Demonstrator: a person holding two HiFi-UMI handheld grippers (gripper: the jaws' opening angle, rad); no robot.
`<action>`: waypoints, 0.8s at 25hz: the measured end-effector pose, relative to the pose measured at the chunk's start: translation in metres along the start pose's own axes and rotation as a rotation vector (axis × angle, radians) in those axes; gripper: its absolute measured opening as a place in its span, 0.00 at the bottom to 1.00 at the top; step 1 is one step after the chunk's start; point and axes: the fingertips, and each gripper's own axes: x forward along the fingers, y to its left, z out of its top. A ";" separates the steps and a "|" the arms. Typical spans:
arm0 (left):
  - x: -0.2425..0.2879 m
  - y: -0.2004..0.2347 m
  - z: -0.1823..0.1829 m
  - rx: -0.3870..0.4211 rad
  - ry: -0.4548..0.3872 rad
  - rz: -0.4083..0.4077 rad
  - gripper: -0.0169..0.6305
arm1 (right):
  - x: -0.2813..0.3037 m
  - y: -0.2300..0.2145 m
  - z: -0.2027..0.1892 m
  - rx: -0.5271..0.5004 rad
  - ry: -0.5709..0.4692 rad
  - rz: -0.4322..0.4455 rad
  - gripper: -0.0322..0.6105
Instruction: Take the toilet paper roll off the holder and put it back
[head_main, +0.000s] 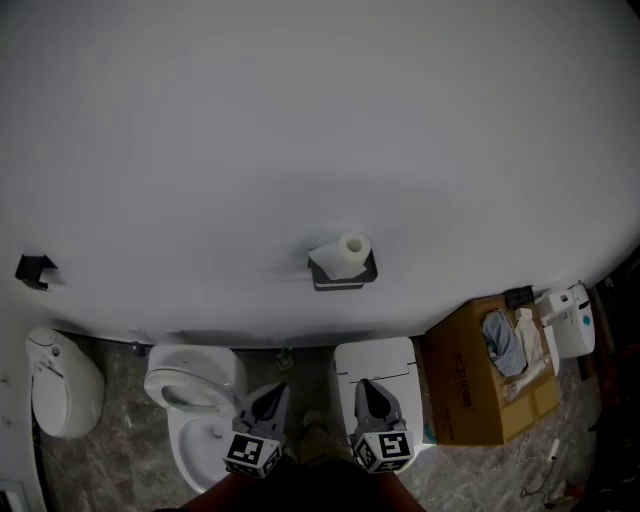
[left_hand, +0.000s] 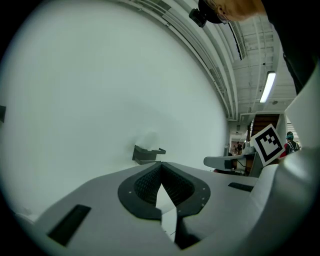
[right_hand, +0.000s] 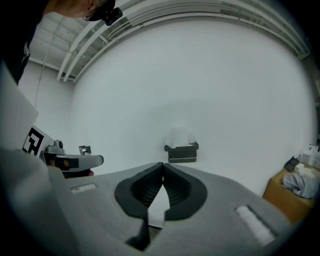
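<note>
Our left hand-held gripper (left_hand: 161, 163) and right hand-held gripper (right_hand: 162, 164) both have their jaws pressed together, holding nothing. The toilet paper roll (head_main: 350, 247) sits on its holder (head_main: 343, 275) on the wall (head_main: 320, 130), well apart from both. We judge the approach is in hand: we should open one gripper early, meet the roll squarely, and squeeze it gently.
</note>
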 end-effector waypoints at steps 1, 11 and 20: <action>0.003 0.005 0.000 -0.006 -0.001 0.003 0.05 | 0.007 -0.001 -0.002 0.007 0.001 -0.001 0.05; 0.066 0.041 0.010 0.026 -0.023 0.058 0.05 | 0.088 -0.029 0.038 -0.029 -0.049 0.045 0.05; 0.130 0.052 0.016 0.030 -0.005 0.021 0.05 | 0.162 -0.066 0.070 -0.101 -0.066 0.062 0.05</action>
